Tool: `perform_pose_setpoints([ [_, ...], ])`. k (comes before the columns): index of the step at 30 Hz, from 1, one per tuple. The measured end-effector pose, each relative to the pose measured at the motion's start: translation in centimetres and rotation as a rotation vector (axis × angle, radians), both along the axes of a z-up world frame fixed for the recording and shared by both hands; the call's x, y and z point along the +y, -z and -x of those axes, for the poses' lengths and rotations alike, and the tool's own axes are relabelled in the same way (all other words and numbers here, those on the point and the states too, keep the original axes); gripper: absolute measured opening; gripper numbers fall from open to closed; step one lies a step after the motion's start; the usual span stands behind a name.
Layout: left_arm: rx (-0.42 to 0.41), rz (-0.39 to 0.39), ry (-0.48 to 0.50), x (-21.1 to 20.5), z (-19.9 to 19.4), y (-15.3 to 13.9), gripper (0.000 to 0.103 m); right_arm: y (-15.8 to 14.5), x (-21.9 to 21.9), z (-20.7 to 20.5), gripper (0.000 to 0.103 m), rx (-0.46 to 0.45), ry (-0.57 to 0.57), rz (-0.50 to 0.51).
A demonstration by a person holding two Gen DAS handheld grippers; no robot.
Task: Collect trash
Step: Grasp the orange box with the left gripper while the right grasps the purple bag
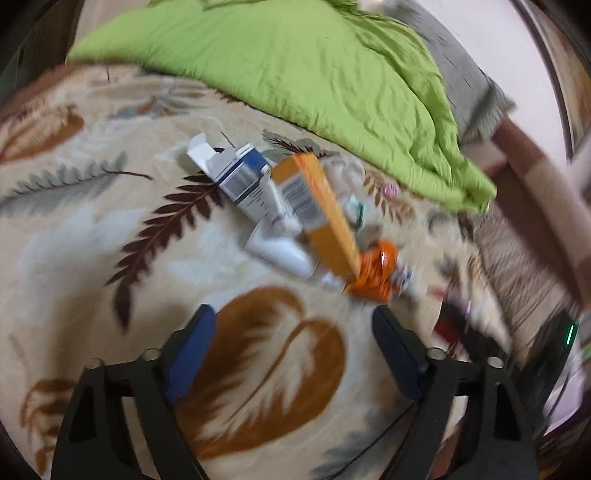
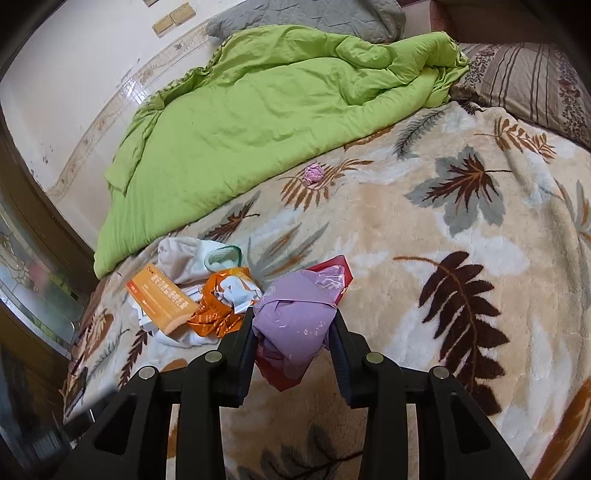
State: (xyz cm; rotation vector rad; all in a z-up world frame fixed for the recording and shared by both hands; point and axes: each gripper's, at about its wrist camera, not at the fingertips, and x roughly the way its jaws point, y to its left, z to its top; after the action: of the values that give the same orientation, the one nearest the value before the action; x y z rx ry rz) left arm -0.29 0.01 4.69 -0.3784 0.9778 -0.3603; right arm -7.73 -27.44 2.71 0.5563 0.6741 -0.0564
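Note:
A pile of trash lies on the leaf-patterned blanket [image 1: 92, 240]: a blue-and-white carton [image 1: 240, 177], a long orange box [image 1: 317, 206], a white tube [image 1: 280, 254] and a crumpled orange wrapper [image 1: 373, 269]. My left gripper [image 1: 293, 312] hangs open just short of the pile, nothing between its fingers. My right gripper [image 2: 293, 314] is shut on a crumpled purple plastic bag [image 2: 295, 317] with a red packet [image 2: 332, 266] bunched behind it, right beside the orange wrapper [image 2: 218, 314] and orange box [image 2: 159, 295]. A small pink paper ball [image 2: 313, 173] lies farther off.
A rumpled green quilt [image 2: 258, 122] covers the far side of the bed, with a grey cover [image 2: 314, 14] and a striped pillow [image 2: 528, 81] behind it. White cloth [image 2: 181, 258] lies by the pile. The bed's edge drops off at the left [image 2: 85, 332].

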Motion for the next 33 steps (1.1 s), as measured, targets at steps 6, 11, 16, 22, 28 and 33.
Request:
perform_pose_setpoints([
  [6,0.064,0.101,-0.043,-1.7,-4.3,0.0,0.075,-0.3,-0.5,0.3,0.04,-0.021,-0.004,-0.018],
  [11,0.08,0.082,-0.074,-3.5,-6.9,0.4,0.074,-0.5,-0.2,0.3,0.04,-0.039,-0.019,-0.005],
  [16,0.123,0.098,-0.071,-4.4,-8.5,1.8,0.029,-0.4,-0.2,0.1,0.04,-0.04,-0.023,-0.004],
  [22,0.083,0.085,-0.017,-4.3,-6.9,1.0,0.026,-0.5,-0.1,0.0,0.04,-0.043,-0.027,0.001],
  [28,0.006,0.015,0.072,-2.8,-2.5,-1.0,0.022,-0.8,0.5,0.1,0.04,-0.056,-0.05,0.021],
  [33,-0.023,-0.095,0.123,-0.8,1.9,-1.0,0.022,-1.1,1.7,0.3,0.04,-0.07,-0.103,0.052],
])
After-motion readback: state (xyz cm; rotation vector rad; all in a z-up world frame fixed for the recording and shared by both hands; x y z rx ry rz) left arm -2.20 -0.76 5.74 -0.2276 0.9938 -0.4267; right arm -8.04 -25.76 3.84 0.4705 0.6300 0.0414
